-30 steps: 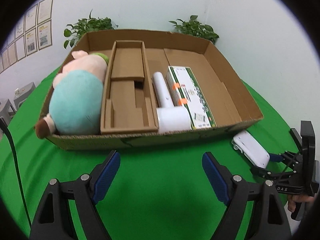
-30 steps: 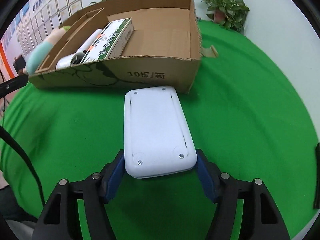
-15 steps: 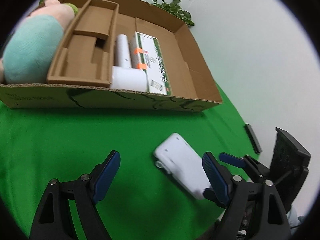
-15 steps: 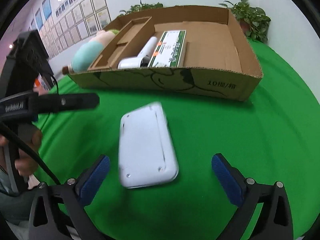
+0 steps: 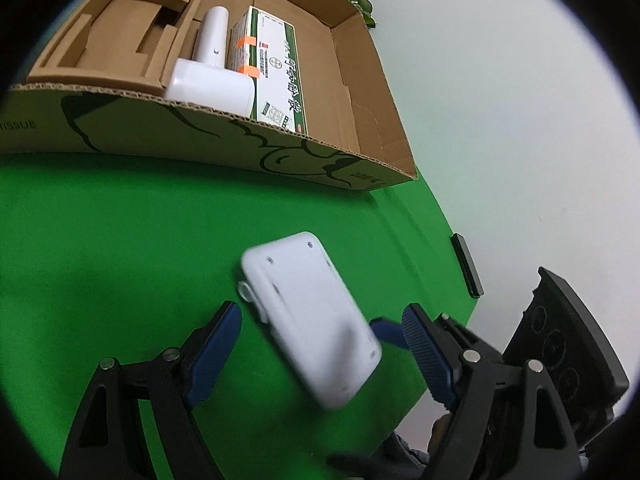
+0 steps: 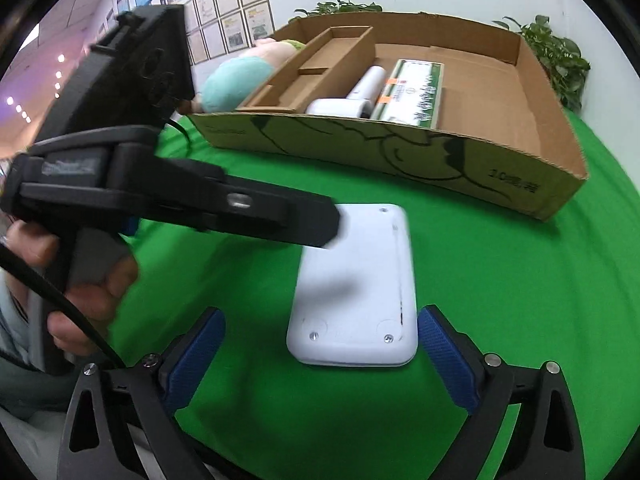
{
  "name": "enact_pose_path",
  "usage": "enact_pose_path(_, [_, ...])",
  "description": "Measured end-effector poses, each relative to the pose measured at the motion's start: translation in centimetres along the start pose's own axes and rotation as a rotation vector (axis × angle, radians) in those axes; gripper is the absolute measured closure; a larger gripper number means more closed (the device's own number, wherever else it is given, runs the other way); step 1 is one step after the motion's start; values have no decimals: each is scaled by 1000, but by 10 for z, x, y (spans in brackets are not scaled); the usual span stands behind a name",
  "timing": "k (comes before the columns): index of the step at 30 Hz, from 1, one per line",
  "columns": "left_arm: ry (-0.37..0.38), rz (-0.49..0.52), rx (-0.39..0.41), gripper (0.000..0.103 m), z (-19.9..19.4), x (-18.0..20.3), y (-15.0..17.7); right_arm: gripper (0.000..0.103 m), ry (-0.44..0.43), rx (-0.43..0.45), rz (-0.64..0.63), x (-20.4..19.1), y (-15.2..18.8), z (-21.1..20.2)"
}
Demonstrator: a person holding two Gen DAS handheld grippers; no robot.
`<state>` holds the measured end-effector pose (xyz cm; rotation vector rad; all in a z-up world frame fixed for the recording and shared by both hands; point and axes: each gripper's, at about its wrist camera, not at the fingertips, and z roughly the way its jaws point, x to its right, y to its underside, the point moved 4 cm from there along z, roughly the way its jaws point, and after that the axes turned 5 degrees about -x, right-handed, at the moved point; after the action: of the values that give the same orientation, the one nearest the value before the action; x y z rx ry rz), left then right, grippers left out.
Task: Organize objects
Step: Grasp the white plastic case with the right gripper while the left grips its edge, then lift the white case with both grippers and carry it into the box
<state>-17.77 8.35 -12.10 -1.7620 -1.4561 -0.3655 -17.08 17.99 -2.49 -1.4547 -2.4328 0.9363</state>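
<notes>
White device [image 6: 356, 284] flat on green cloth [image 6: 500, 300], both grippers around it, left gripper [image 5: 320, 344] closing, pads clear, right gripper [image 6: 320, 354] closing, pad beside edge, box [image 6: 440, 152] behind.

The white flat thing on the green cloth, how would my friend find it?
Start at the big cardboard box on the green cloth. The white flat thing lies on the cloth just in front of the box, not in it. It is a smooth rounded slab with tiny screws at its corners, unlike the round white device inside the box.

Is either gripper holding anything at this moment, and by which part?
Nothing is held. The white device lies on the green cloth between both grippers' closing jaws, untouched.
</notes>
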Motion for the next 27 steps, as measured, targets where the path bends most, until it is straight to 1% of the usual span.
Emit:
enact_pose_path(1, [10,-4,-2,22,1,1,1,9,-20,6,-5,-4,1,-1])
enact_pose_path(3, [20,-5,-2,22,5,2,1,9,5,14,-16,-9,2,-1])
enact_pose_path(4, [19,-6,-1,22,6,2,1,9,22,10,-4,-7,2,1])
enact_pose_path(5, [18,-7,-1,23,7,2,1,9,22,1,19,-4,3,3])
enact_pose_path(7, [18,-11,-4,31,10,2,2,9,23,-13,56,1,3,7])
enact_pose_path(8, [20,-14,-7,33,11,1,2,10,29,-19,64,3,2,9])
enact_pose_path(9, [22,-20,-15,38,14,1,2,13,38,-24,63,3,2,11])
enact_pose_path(10, [27,-28,-28,45,17,0,3,17,49,-29,59,2,1,14])
enact_pose_path(11, [34,-35,-41,49,21,-1,4,20,67,-38,56,1,1,17])
enact_pose_path(14, [47,-47,-32,50,23,-1,5,27,130,-44,43,0,1,22])
enact_pose_path(15, [51,-50,-33,50,25,-2,5,30,136,-44,38,0,1,22])
enact_pose_path(17, [65,-63,-36,53,26,-6,4,31,125,-42,48,1,2,21])
enact_pose_path(20, [56,-66,-39,62,29,-7,6,32,85,-30,80,3,4,17])
enact_pose_path(22, [38,-59,-41,72,31,-7,8,32,57,-21,93,2,5,16])
enact_pose_path(25, [47,-71,-46,72,34,-7,11,32,44,-13,96,0,7,14])
enact_pose_path(27, [34,-57,-41,72,31,-8,8,32,36,-10,100,0,8,13])
